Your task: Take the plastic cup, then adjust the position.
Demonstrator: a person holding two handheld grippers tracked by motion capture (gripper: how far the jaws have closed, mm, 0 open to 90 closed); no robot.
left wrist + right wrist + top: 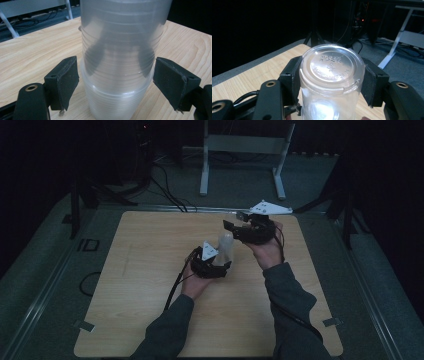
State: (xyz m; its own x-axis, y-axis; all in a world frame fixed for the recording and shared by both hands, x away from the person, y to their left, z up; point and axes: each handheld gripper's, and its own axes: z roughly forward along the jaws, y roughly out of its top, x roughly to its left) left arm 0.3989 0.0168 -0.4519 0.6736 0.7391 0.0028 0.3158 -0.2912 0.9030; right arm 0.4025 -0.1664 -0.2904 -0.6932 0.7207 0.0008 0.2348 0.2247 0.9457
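Note:
A stack of clear plastic cups (117, 95) stands upside down on the wooden table (150, 270). My left gripper (116, 82) is closed around the stack low down, one pad on each side. In the high view the left gripper (216, 264) sits near the table's middle with the stack (226, 251) rising from it. My right gripper (330, 77) is shut on the top cup (332, 67), whose embossed base faces up. From the right, the right gripper (230, 226) reaches to the stack's top and holds that cup (226, 238) just above the others.
Wood grain runs along the tabletop, which has bare room to the left (130, 285) and in front. Grey carpet, a white metal stand (245, 150) and dark cables (165, 185) lie beyond the far edge. Both forearms in grey sleeves (290, 305) come in from the bottom.

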